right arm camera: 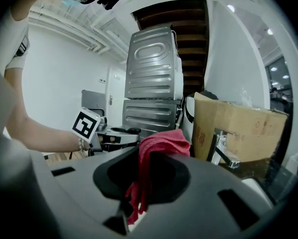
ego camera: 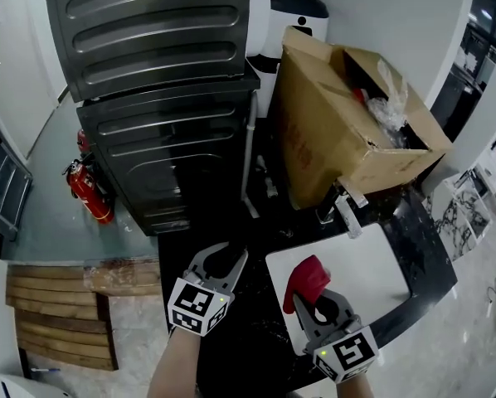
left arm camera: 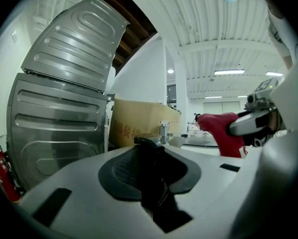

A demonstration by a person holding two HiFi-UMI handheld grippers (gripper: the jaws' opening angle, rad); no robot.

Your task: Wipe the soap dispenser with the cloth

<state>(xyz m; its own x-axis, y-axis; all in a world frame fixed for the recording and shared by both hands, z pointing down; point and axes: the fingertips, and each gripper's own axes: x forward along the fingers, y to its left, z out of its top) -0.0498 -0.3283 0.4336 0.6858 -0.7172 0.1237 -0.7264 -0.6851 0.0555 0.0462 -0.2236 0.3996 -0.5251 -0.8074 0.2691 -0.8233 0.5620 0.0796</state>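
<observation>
Right gripper jaws pinched on the red cloth: soft, light, bunched, best held mid-fold. Left gripper jaws narrow, clamped on a dark thing, probably the soap dispenser; likely stiff and slick, so grip its body. Both grippers point near level over the black counter.

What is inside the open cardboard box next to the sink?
Crumpled clear plastic and a small red item show at the opening of the cardboard box. Its walls hide everything deeper.
</observation>
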